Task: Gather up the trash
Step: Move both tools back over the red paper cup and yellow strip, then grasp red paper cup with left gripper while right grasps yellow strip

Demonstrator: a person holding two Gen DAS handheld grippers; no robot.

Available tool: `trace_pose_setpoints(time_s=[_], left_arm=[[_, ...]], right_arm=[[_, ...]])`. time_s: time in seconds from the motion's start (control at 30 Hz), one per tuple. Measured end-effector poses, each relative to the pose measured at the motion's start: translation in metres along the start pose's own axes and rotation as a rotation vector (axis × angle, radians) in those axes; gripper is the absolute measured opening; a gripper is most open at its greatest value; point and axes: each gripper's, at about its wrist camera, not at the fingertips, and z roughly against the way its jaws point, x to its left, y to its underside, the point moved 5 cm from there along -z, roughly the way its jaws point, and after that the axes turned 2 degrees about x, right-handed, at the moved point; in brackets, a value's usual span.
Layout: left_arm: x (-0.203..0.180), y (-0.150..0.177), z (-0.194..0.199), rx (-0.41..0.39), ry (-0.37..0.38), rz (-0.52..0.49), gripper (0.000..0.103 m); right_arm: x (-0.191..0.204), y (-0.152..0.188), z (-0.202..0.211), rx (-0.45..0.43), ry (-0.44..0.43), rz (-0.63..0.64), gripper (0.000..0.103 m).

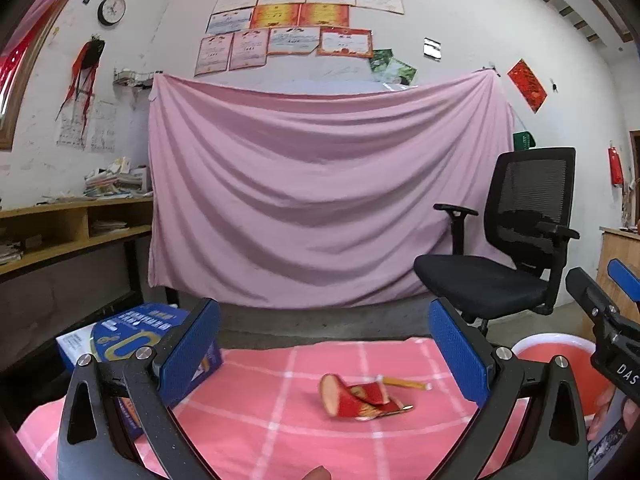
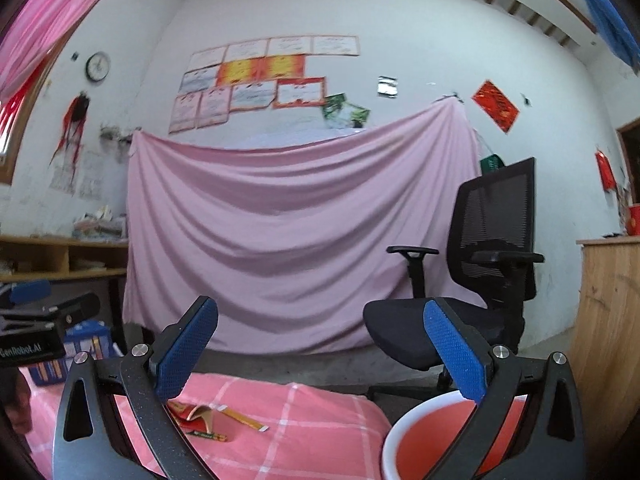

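Both tongs [image 1: 324, 354] [image 2: 320, 354] gape apart; crushed red cup [image 1: 358, 398] lies sideways, mouth leftward.

L gripper [image 1: 324, 354] & R gripper [image 2: 320, 352] agape, empty.

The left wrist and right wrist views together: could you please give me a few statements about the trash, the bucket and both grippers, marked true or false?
1. The left gripper is shut on the red wrapper. False: its jaws stand open and the wrapper lies on the pink checked cloth.
2. The right gripper is open and holds nothing. True.
3. The red bucket lies to the right of the wrapper. True.
4. The wrapper is already in the bucket. False: it lies on the cloth, apart from the bucket.
5. A black office chair stands beyond the cloth. True.
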Motion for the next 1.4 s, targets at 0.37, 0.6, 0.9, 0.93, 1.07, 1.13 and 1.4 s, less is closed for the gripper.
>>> trace_pose_setpoints(time_s=[0.37,0.6,0.9,0.93,1.07,1.13,1.4], left_arm=[[0.017,0.032,-0.043,0.205,-0.007,-0.025,0.101],[0.021,0.054,-0.076,0.386,0.059,0.009,0.1],[0.001,0.072,-0.107,0.543,0.137,-0.006,0.06],[-0.002,0.075,-0.11,0.566,0.146,-0.011,0.053],[-0.003,0.082,-0.12,0.64,0.149,-0.006,0.03],[0.002,0.085,-0.122,0.667,0.155,0.024,0.027],[0.021,0.076,-0.119,0.671,0.171,0.076,0.026]], right_arm=[[0.023,0.034,-0.046,0.201,-0.071,0.056,0.103],[0.023,0.062,-0.082,0.421,-0.121,0.006,0.099],[0.028,0.102,-0.118,0.677,-0.177,-0.005,0.074],[0.029,0.103,-0.12,0.691,-0.185,-0.002,0.073],[0.038,0.113,-0.132,0.754,-0.238,0.03,0.067],[0.044,0.118,-0.139,0.779,-0.265,0.056,0.066],[0.06,0.135,-0.161,0.863,-0.339,0.118,0.064]])
